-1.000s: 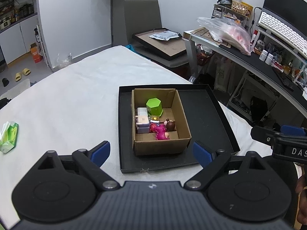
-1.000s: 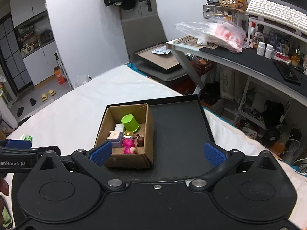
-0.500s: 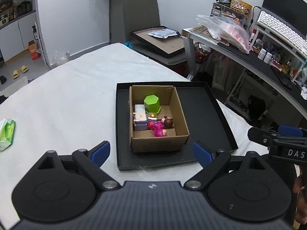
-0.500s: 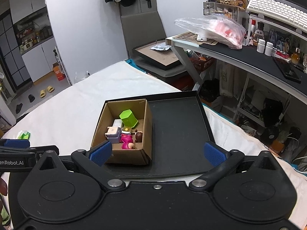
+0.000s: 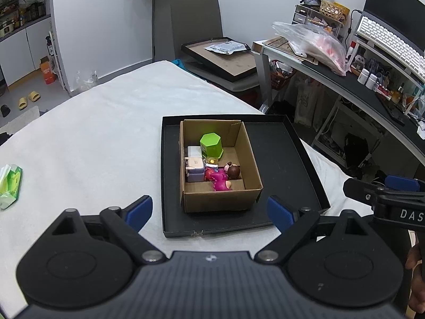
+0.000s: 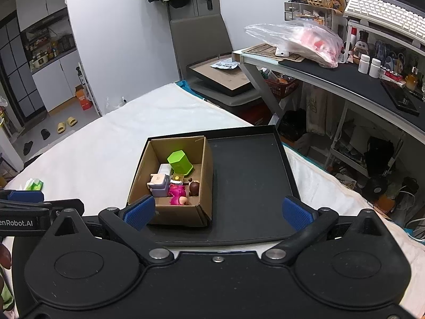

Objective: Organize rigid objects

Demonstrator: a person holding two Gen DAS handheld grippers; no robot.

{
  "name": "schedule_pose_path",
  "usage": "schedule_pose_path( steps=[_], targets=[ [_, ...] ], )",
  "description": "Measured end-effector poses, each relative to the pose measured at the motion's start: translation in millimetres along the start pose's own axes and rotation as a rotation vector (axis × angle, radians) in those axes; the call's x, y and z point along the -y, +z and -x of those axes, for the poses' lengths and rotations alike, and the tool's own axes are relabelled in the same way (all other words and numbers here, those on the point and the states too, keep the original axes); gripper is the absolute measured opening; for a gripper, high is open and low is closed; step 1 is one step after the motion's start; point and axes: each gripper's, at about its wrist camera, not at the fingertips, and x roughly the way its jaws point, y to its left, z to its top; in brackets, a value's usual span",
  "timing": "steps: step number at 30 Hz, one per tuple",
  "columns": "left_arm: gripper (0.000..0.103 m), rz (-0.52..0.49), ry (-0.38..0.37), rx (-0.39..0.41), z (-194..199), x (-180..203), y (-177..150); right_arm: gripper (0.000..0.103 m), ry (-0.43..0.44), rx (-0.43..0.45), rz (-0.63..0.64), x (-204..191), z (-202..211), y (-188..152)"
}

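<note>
Nearer now to the cardboard box (image 5: pixel 220 164) ahead; both grippers (image 5: pixel 209 211) (image 6: pixel 217 212) spread wide, empty; glossy plastic toys (image 5: pixel 216 179) inside.

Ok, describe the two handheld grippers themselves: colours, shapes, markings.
The left gripper and right gripper look alike: black bodies with two round, disc-like housings, silver pivot bolts, and angular black fingers tipped with ribbed blue pads. The left body is ribbed dark grey in front. White lettering shows on their sides: "DAS" on the right one, "enRobot.AI" on the left. No cables or sleeves are visible.
</note>
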Motion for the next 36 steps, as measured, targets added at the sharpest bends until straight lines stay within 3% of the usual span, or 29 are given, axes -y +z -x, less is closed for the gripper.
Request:
schedule_pose_path(
  steps=[36],
  targets=[
    [0.092,-0.011,-0.018,0.007,1.7,2.0,4.3,0.103,0.021,-0.008,-0.012,-2.6,-3.3,0.1]
  ],
)
